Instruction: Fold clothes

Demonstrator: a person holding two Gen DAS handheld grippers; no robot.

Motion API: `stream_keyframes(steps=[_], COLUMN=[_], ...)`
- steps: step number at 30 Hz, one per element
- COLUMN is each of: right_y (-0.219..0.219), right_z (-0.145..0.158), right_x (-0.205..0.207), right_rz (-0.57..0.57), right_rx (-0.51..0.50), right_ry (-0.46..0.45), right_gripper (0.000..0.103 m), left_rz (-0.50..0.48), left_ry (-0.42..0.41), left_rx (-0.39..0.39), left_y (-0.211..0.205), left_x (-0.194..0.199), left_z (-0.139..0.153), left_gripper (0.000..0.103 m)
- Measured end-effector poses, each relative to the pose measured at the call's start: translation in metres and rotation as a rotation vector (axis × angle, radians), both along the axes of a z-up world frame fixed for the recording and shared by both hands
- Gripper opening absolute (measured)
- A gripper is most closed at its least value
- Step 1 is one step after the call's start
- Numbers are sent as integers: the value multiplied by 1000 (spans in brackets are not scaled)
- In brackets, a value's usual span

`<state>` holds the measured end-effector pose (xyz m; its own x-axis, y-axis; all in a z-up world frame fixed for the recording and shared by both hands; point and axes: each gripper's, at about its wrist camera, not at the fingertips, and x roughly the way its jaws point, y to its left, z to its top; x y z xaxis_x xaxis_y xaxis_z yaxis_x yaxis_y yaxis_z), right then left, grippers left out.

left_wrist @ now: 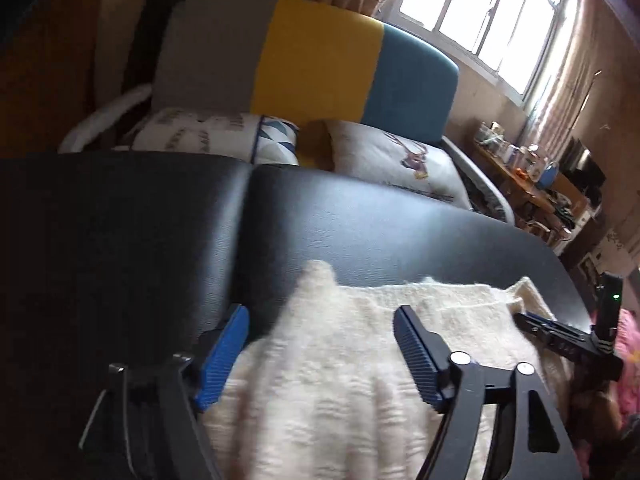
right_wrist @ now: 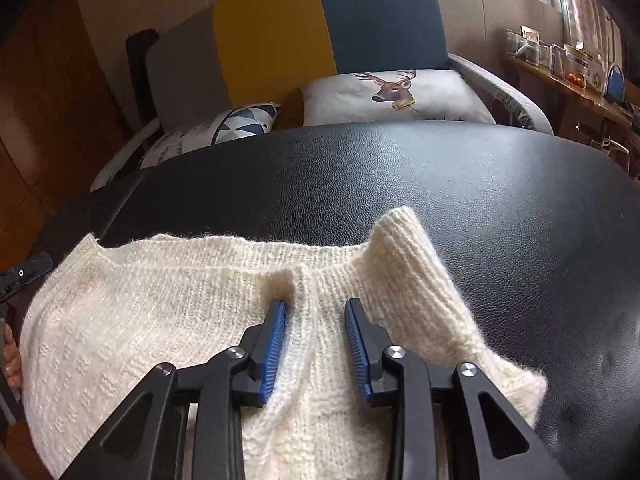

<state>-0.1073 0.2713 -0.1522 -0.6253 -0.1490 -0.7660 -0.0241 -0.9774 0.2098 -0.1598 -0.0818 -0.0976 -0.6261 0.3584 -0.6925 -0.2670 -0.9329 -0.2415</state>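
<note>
both grippers — left gripper [left_wrist: 320,344], right gripper [right_wrist: 316,336] — gape apart over the cream sweater [right_wrist: 168,320].

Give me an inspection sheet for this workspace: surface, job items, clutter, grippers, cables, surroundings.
Surface: black leather-look table, a seam down it in the left wrist view.
Job items: one cream knit sweater lying on the near part, a sleeve bunched up at its right.
Clutter: nothing seen on the table besides the sweater.
Grippers: left gripper open, over the sweater's left part; right gripper open, fingers straddling a ridge of knit.
Cables: nothing seen.
Surroundings: grey, yellow and blue sofa with a deer cushion behind the table; crowded wooden shelf under the window.
</note>
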Motion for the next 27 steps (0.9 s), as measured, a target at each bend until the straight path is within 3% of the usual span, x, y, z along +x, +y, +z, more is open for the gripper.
stream_keyframes(steps=[2, 6, 8, 11, 14, 19, 23, 26, 27], right_y=[-6, -26, -33, -36, -38, -28, -30, -36, -40], right_z=[1, 1, 0, 0, 1, 6, 13, 51, 67], right_x=[1, 2, 3, 5, 7, 6, -2, 8, 12], right_rz=[28, 125, 145, 133, 145, 140, 139, 131, 137], right_rx=[5, 51, 74, 81, 83, 12, 39, 102, 120], right_ry=[-3, -20, -37, -75, -93, -83, -139, -5, 50], right_gripper=[43, 78, 84, 84, 85, 84, 84, 84, 84], left_rz=[-13, -119, -163, -222, -227, -147, -96, -70, -64], left_ry=[-5, 30, 45, 52, -43, -169, -169, -131, -120], left_rx=[-37, -146, -189, -239, -274, -148, -119, -107, -96], left_y=[-6, 11, 22, 37, 43, 24, 17, 13, 11], left_x=[-4, -6, -6, -8, -13, -19, -9, -6, -7], left_z=[-2, -9, -13, -19, -31, -35, -22, -12, -9], left_gripper=[80, 80, 80, 80, 80, 78, 78, 80, 85])
